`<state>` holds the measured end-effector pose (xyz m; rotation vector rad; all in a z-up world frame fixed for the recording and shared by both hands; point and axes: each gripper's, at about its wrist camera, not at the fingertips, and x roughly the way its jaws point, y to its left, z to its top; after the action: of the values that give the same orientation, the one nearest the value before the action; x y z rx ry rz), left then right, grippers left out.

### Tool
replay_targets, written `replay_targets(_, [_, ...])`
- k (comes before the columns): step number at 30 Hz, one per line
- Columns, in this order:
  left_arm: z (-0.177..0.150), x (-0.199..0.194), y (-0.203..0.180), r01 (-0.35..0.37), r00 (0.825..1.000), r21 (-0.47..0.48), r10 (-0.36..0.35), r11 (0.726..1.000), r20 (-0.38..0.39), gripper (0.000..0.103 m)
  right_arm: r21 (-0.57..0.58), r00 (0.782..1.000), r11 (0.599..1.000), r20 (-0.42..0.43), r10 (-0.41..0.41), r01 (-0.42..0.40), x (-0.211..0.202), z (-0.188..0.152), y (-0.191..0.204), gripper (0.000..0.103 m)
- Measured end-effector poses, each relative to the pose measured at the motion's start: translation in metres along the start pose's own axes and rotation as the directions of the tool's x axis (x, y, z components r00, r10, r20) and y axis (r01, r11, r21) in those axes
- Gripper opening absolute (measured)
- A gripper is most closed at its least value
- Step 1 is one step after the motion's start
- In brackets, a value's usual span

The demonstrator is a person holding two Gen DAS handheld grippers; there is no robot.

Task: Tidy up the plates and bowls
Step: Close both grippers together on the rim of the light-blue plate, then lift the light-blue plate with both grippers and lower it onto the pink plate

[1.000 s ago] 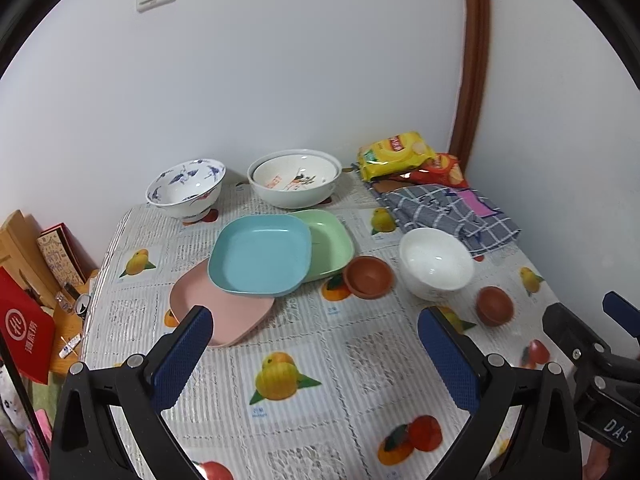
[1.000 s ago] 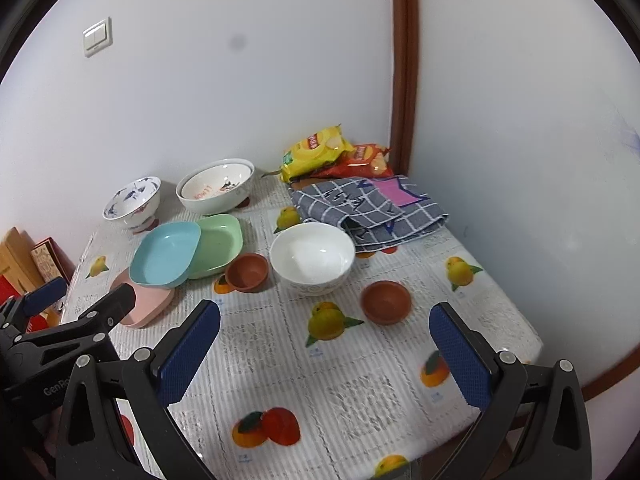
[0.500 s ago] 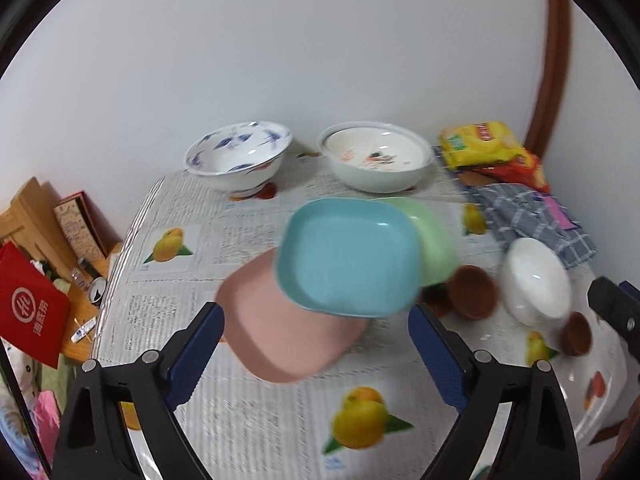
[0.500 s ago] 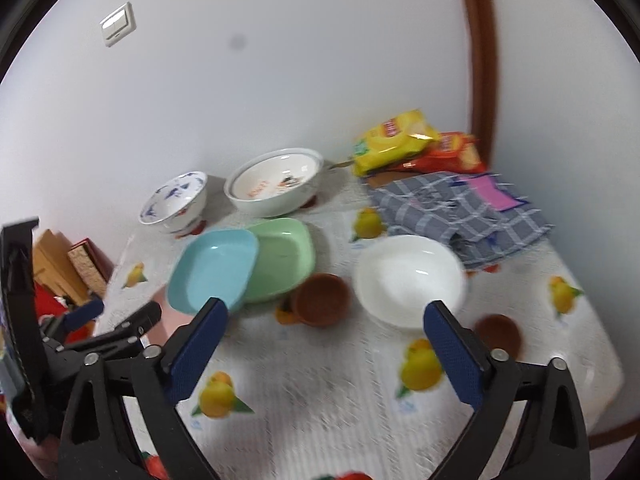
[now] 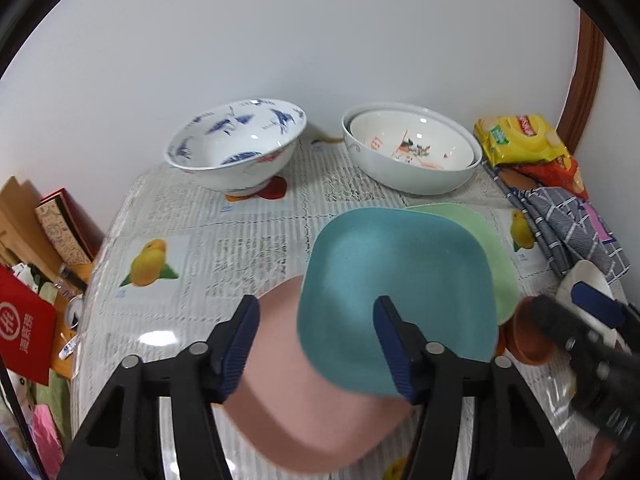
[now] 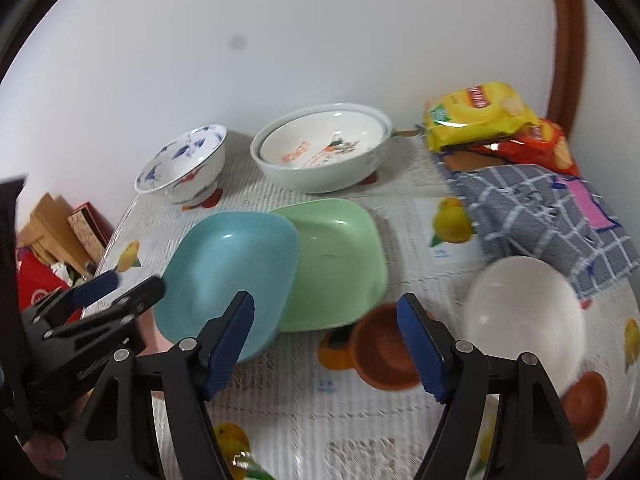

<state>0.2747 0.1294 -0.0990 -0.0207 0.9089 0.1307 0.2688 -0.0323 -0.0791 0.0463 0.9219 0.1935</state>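
Left gripper (image 5: pixel 316 344) released above blue plate (image 5: pixel 396 300); right gripper (image 6: pixel 326 340) released near brown bowl (image 6: pixel 384 354); far right, yellow packet (image 6: pixel 476 114), lettering unreadable.

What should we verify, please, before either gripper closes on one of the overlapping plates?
1. Left gripper open: ok, nothing between its fingers.
2. Right gripper open: ok, also empty.
3. Blue plate free on top: ok, it overlaps the pink plate and green plate.
4. Left gripper lined up on a plate rim: cannot tell, the view is blurred.
5. Right gripper's path: not ok, a small brown bowl sits between its fingers and the plates.
6. White bowl apart from the plates: ok.
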Motion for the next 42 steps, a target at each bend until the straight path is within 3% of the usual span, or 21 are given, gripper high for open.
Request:
replay_targets(3, [0.006, 0.016, -0.005, -0.01, 1.0, 0.011, 0.01, 1.0, -0.008, 0.052, -0.014, 1.0, 1.0, -0.02, 0.007, -0.007, 0.018, 0.003, 0.005, 0.065])
replay_targets(7, [0.011, 0.035, -0.007, -0.012, 1.0, 0.012, 0.013, 1.0, -0.026, 0.051, -0.023, 0.999, 1.0, -0.038, 0.004, -0.005, 0.036, 0.007, 0.005, 0.064])
replay_targets(20, [0.011, 0.059, 0.004, 0.004, 0.998, -0.032, -0.006, 0.999, -0.064, 0.026, 0.016, 0.996, 0.999, -0.073, 0.053, -0.052, 0.064, 0.009, 0.003, 0.057])
replay_targets(23, [0.01, 0.059, 0.005, 0.007, 0.997, -0.032, -0.009, 0.999, -0.071, 0.02, 0.001, 0.994, 0.999, -0.092, 0.053, -0.054, 0.071, 0.006, 0.01, 0.046])
replay_targets(25, [0.009, 0.057, 0.006, 0.009, 0.998, -0.036, -0.011, 0.999, -0.068, 0.015, -0.009, 0.993, 0.999, -0.112, 0.047, -0.048, 0.075, 0.005, 0.013, 0.027])
replay_targets(28, [0.008, 0.05, 0.006, 0.02, 0.997, -0.031, -0.023, 0.999, -0.071, 0.01, -0.018, 0.992, 0.998, -0.114, 0.051, -0.053, 0.075, 0.002, 0.016, 0.011])
replay_targets(32, [0.003, 0.039, 0.005, 0.018, 0.997, -0.033, -0.02, 0.999, -0.08, 0.008, -0.034, 0.994, 0.999, -0.105, 0.019, -0.022, 0.072, -0.001, 0.021, 0.009])
replay_targets(42, [-0.017, -0.009, 0.004, 0.03, 0.998, -0.042, -0.032, 0.999, -0.056, 0.008, 0.005, 0.997, 0.999, -0.072, 0.038, -0.037, 0.028, -0.016, 0.013, 0.008])
